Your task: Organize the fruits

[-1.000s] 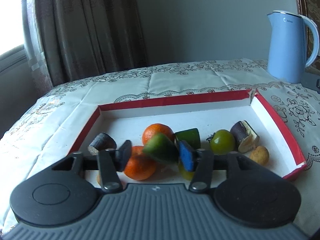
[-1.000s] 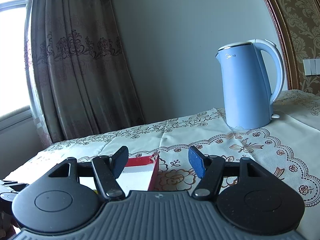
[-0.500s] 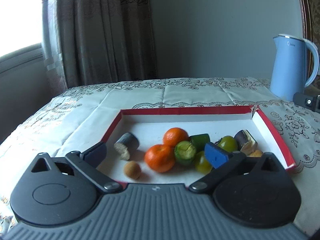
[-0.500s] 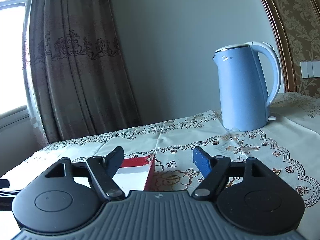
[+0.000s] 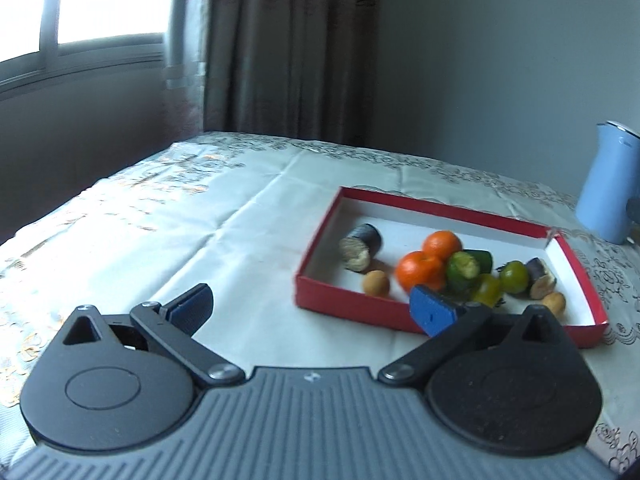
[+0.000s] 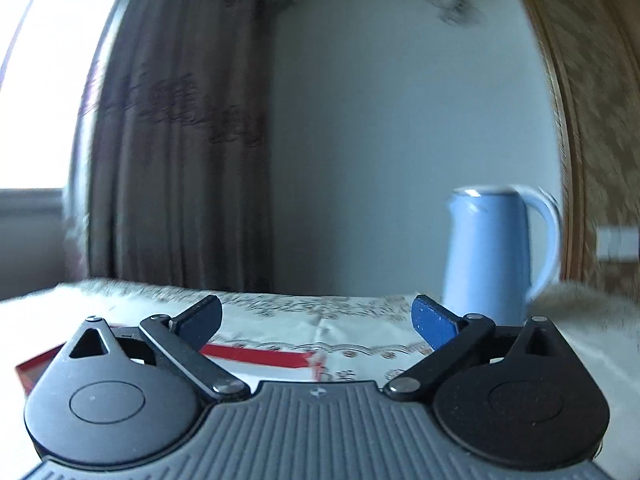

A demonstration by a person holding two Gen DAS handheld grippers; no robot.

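A red-rimmed white box [image 5: 348,304] lies on the tablecloth in the left wrist view. Inside it are two oranges [image 5: 422,270], a cut green fruit [image 5: 462,270], two round green fruits [image 5: 514,276], two dark cut pieces [image 5: 360,240], and two small tan fruits [image 5: 376,283]. My left gripper [image 5: 312,308] stands open and empty, in front of the box and to its left. My right gripper [image 6: 316,320] has its jaws opening, nothing between them, pointing level over the box's red edge [image 6: 256,354].
A light blue kettle [image 6: 492,256] stands at the back right of the table [image 5: 180,232], also at the right edge of the left wrist view [image 5: 608,184]. A brown curtain [image 5: 288,48] and a window [image 5: 80,8] are behind. Bare cloth spreads left of the box.
My left gripper let go of the cut green fruit, opened wide and drew back leftward from the box. My right gripper opened wider and rolled, so the kettle shifted right in its view.
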